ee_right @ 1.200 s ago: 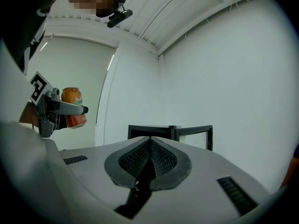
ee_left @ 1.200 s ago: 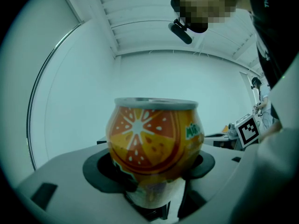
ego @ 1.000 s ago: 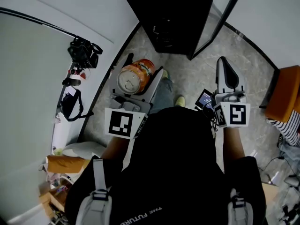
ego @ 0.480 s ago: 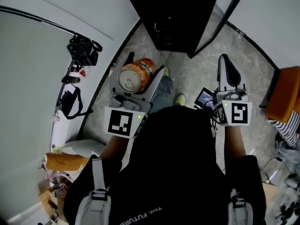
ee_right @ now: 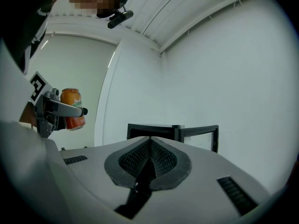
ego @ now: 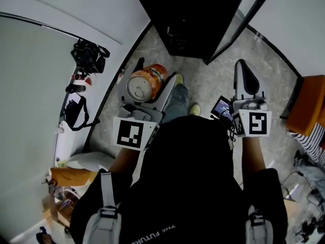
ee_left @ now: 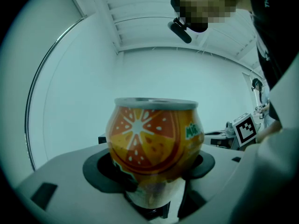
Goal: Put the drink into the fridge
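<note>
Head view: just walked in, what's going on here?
A person stands facing a black fridge whose glass door is open. The left gripper is shut on an upright orange soda can, held above the floor short of the fridge. The right gripper is shut and holds nothing. The can is not yet in the fridge.

Both grippers over the pale stone floor [ego: 213, 83], the black fridge cabinet [ego: 195, 14] ahead of them.
The orange drink can [ego: 145, 81] sits between the jaws of the left gripper [ego: 152, 78], to the left of the right gripper [ego: 242, 67], whose jaws meet on nothing. The fridge's glass door [ego: 238, 19] stands open at its right side. A black camera on a tripod [ego: 90, 57] stands far left beside the white wall [ego: 35, 95]; an orange seat [ego: 309, 101] is far right.
</note>
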`<state>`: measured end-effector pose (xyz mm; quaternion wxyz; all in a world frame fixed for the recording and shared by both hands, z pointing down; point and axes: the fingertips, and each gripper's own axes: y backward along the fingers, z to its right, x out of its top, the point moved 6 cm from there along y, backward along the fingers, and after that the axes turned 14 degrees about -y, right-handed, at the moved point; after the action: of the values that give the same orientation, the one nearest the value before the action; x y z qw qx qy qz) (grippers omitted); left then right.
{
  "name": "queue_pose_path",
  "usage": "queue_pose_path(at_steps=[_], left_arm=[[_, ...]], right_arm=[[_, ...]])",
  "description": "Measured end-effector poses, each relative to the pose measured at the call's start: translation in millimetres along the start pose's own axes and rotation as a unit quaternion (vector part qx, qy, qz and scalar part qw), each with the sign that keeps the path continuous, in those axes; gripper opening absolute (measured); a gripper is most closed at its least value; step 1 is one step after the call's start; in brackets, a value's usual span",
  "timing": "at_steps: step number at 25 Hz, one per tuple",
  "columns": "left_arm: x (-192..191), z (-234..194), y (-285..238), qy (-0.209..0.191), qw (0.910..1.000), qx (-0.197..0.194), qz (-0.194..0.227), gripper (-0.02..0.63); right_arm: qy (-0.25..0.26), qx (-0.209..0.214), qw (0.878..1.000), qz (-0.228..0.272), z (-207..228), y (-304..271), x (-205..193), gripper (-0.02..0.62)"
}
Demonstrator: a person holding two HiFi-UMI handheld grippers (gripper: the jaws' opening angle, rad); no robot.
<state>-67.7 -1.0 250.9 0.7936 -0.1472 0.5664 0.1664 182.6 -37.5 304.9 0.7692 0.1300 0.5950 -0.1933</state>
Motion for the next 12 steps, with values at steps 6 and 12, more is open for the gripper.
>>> queue_pose_path(at_steps=[6,12], left_arm=[[-3.7,-17.9,-22.0,0.007,0.9999,0.001,0.008,0.344],[-17.4,-34.2,-48.0,0.012,0.9997,-0.004,-0.023,0.344]], right_arm=[[-0.003,-0.002,1.0,-0.006,4.0,-26.2,2.8,0.017],[-0.001,-0.005,1.0,-0.02,13.6,-56.5,0.4,0.017]])
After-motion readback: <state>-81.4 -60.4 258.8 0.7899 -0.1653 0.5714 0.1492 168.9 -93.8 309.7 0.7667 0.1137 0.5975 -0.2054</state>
